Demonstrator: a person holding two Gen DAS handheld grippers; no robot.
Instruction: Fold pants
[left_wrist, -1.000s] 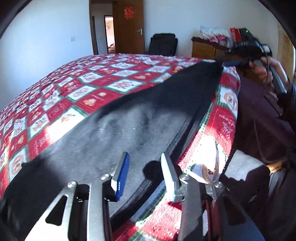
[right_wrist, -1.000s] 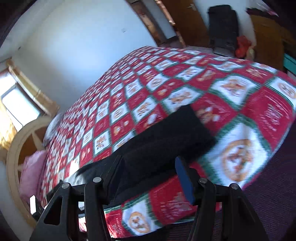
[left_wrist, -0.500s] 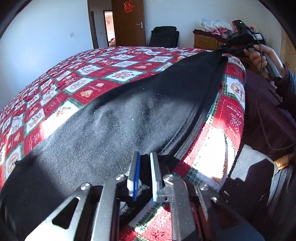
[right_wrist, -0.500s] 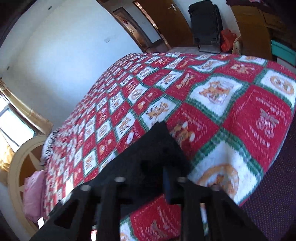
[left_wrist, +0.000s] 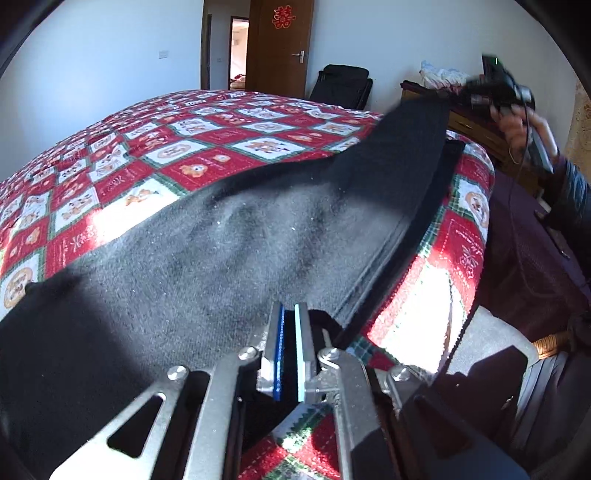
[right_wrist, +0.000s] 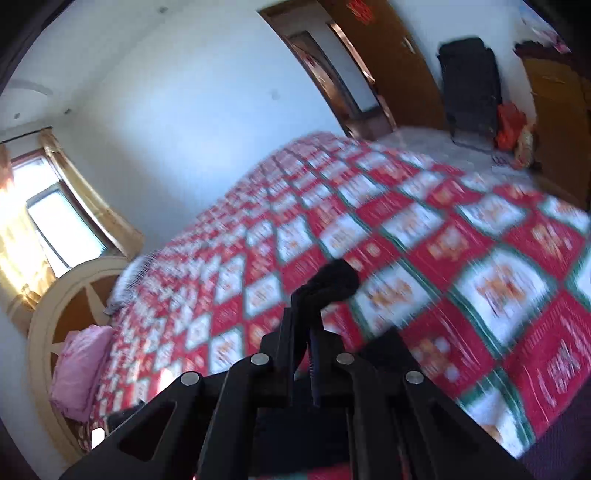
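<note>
1. Spread over a bed under a red, white and green patchwork quilt (left_wrist: 207, 155), near its edge: black pants (left_wrist: 177, 280), lying long across the left wrist view, far end lifted clear of the quilt at the upper right
2. Step in hand, by judgement: both ends pinched and the far end rising, so the opening of a lengthwise fold
3. Left gripper (left_wrist: 289, 354): jaws together, clamped on the near edge of the pants, dark cloth visible between the blue pads
4. Right gripper (right_wrist: 306, 328): jaws closing on a bunched tuft of the black cloth standing up between them, pads pressing it; picture blurred, so finer detail hard to tell
5. Next move, by judgement: calls for carrying the lifted end over toward the held end, keeping both pinches firm and the edges lined up, cloth taut enough not to sag or twist
6. Containers: none in sight; only a pink pillow (right_wrist: 79, 373) by the headboard and a black chair (left_wrist: 341, 86) near the door
</note>
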